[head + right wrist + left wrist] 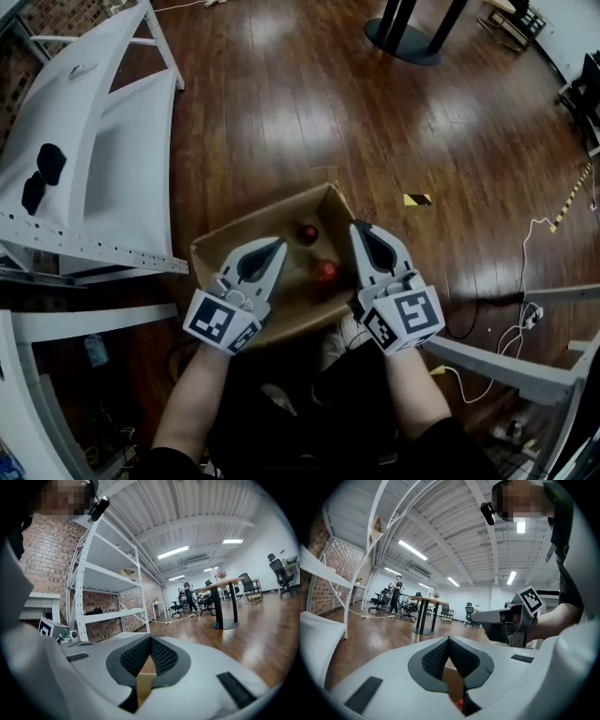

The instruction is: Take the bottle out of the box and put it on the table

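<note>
The cardboard box (pixel 251 225) sits open on the dark wooden floor (pixel 281 103) at the centre of the head view. Two red-capped bottles stand upright inside it, one (pixel 307 233) near the upper wall and the other (pixel 325 271) just below it and to the right. Both are clear of the jaws.

The left gripper (pixel 277 247) lies over the box's left half and the right gripper (pixel 356 227) over its right rim, with the bottles between them. Each gripper's own view shows its jaws pressed together at the tips with nothing held: the left gripper (pixel 449 639) has only cardboard and a bit of red showing below its pads, and the right gripper (pixel 150 637) has only cardboard.

A white shelf rack (pixel 103 122) fills the upper left of the head view, close to the box's left side, with two black items (pixel 42 173) on it. A black pedestal base (pixel 403 39) stands at the upper right, a strip of yellow-and-black tape (pixel 417 199) lies right of the box, and white cables (pixel 525 281) trail along the right edge.
</note>
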`<state>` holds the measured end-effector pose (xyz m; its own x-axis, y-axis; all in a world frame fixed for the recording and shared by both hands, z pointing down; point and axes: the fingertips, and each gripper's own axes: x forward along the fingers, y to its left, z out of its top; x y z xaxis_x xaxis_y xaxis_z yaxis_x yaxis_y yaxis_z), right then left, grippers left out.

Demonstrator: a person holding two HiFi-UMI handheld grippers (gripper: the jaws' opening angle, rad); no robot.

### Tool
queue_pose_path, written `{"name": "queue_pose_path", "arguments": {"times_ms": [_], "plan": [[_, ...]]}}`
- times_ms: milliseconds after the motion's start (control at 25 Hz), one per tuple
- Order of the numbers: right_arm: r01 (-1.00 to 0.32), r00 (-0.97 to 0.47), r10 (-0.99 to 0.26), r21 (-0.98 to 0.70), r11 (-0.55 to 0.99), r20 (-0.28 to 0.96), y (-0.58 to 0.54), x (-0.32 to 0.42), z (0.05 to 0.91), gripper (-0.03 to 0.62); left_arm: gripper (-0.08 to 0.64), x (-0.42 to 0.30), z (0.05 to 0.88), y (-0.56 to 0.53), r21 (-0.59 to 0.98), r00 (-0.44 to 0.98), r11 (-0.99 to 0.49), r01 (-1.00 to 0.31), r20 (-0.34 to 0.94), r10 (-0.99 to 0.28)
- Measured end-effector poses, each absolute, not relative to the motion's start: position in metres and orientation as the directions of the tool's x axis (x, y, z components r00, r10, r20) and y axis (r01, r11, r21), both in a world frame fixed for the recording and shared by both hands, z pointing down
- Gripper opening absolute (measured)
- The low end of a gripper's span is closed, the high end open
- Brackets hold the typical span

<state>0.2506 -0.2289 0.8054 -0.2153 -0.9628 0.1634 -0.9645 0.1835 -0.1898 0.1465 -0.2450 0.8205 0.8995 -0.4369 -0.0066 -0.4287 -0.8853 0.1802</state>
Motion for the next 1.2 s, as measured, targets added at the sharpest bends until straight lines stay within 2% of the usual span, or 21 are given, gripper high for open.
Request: {"name": "queue_pose_path", "arguments": {"times_ms": [160,440,720,1000,1120,1160,1200], "plan": [[-0.972,-0.203,-0.97,-0.145,0.184,0.133,-0.225,0.247,0.844,0.003,0.0,0.161,0.87,-0.232,0.17,0.928,-0.916,-0.363,-0.029,-0.372],[-0.987,-0.15,-0.977,-0.086,0.138,0.154,-0.208,0.266,0.858,0.003,0.0,0.187,0.909,-0.212,0.159,0.962,-0.949,-0.271,0.001,-0.274],[-0.99,-0.072,-0.981,-0.13,0.049,0.179,-0.189,0.307,0.876,0.005,0.005,0.223,0.979,-0.189,0.115,0.989,-0.988,-0.104,0.119,-0.09],[-0.986,-0.034,-0.981,-0.167,0.002,0.19,-0.172,0.332,0.871,0.005,0.191,0.251,1.061,-0.174,0.082,0.943,-0.996,0.017,0.329,0.043],[-0.988,-0.03,-0.978,-0.156,-0.002,0.204,-0.167,0.338,0.871,0.005,0.343,0.26,1.098,-0.168,0.078,0.906,-0.995,0.066,0.413,0.092],[-0.986,-0.027,-0.978,-0.164,-0.008,0.209,-0.164,0.34,0.871,0.005,0.373,0.262,1.109,-0.167,0.074,0.894,-0.994,0.076,0.436,0.101],[-0.984,-0.024,-0.977,-0.176,-0.015,0.213,-0.162,0.342,0.873,0.005,0.374,0.264,1.12,-0.166,0.068,0.885,-0.994,0.083,0.454,0.104]]}}
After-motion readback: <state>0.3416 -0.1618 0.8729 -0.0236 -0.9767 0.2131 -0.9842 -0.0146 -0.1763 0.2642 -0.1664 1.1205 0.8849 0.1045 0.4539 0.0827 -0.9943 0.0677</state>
